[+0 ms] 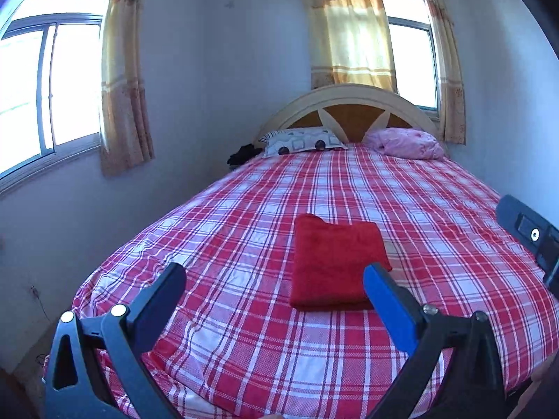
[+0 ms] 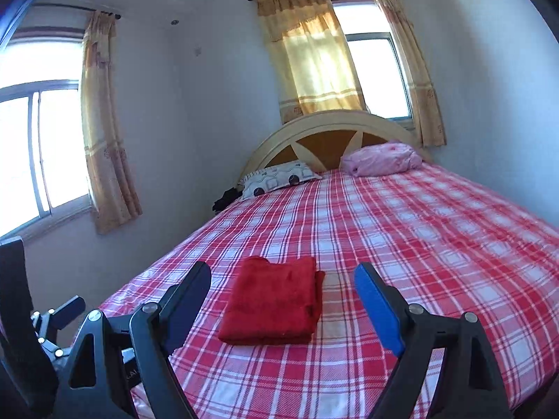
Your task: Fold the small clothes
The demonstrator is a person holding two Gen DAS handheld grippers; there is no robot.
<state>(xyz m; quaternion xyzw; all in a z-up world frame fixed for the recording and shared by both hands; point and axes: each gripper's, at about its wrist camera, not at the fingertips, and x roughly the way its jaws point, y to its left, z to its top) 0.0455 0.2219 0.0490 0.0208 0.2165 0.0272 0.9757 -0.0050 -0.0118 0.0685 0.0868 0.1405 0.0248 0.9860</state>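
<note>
A red cloth [image 1: 337, 262] lies folded into a neat rectangle on the red-and-white checked bed [image 1: 265, 342]. It also shows in the right wrist view [image 2: 276, 302]. My left gripper [image 1: 276, 276] is open and empty, held above the near part of the bed, just short of the cloth. My right gripper [image 2: 283, 272] is open and empty too, above the cloth's near side. Part of the right gripper shows at the right edge of the left wrist view [image 1: 531, 230]. Part of the left gripper shows at the lower left of the right wrist view [image 2: 56, 321].
A patterned pillow [image 1: 302, 141] and a bundled pink blanket [image 1: 407, 143] lie at the head of the bed by the arched headboard [image 1: 346, 104]. A dark item [image 1: 242, 155] sits at the bed's far left corner. Walls, windows and curtains surround the bed.
</note>
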